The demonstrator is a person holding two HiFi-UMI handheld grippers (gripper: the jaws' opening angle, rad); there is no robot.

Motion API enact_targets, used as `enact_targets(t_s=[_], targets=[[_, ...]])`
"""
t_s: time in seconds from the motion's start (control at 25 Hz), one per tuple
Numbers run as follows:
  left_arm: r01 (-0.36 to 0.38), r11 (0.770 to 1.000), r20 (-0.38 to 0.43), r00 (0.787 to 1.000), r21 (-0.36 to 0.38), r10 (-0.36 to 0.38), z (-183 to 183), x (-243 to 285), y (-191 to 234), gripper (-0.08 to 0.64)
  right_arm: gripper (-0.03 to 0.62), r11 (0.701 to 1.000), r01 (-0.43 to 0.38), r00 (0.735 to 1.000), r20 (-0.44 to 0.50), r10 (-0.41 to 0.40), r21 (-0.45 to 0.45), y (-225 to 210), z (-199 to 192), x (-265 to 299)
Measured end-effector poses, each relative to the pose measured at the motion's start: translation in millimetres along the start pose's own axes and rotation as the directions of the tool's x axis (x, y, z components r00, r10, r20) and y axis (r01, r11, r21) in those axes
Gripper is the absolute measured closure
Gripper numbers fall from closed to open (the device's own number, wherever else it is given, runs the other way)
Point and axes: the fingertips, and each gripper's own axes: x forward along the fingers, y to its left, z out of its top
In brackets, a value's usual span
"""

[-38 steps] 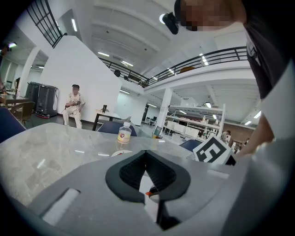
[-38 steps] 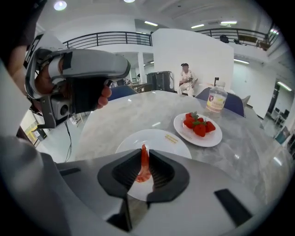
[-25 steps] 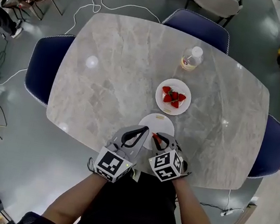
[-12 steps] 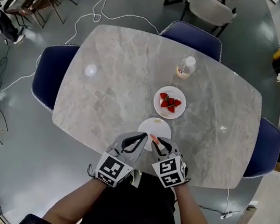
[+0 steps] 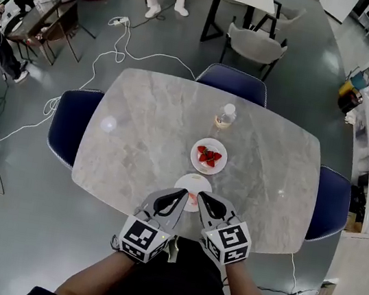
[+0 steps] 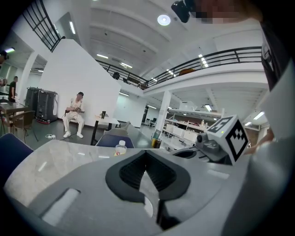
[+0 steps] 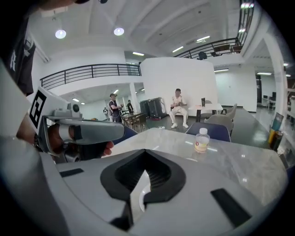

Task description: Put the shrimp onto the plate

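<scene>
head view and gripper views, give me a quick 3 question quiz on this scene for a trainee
1. True or false: the tongs of the left gripper and the right gripper are both shut.
2. The bottle stands: A) between the two plates, B) beyond the far plate, C) on a chair.
3. Fill in: the red pieces lie on the ____ plate.

Key: 1 true; 2 B; 3 far.

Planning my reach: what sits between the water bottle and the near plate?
The plate of red shrimp lies between the bottle and the near plate, as the head view shows.
</scene>
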Motion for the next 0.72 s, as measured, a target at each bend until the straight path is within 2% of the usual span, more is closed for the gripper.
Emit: enact_targets(t_s=[0.16, 0.4, 0.72], targets=[[0.022, 1.000, 0.037, 0.999, 0.008, -0.023, 26.8, -13.7, -16.4, 0.552, 0.589, 0.999, -0.009, 0.995, 0.096, 0.006, 0.036, 11.8, 38.0, -23.6], [0.067, 0.998, 0.082, 0.994, 0.014, -0.068, 65.8, -28.4, -38.3, 0.552, 0.591, 0.998, -0.024, 0.975, 0.222, 0.010, 0.059, 23.7, 95.1, -58.9], [0.082, 0.996, 0.144, 0.986, 0.038, -0.086, 97.0, -42.8, -50.8, 0.552, 0.592, 0.999, 0.000, 0.954, 0.300, -0.010, 0.033, 34.8, 127.0, -85.2]])
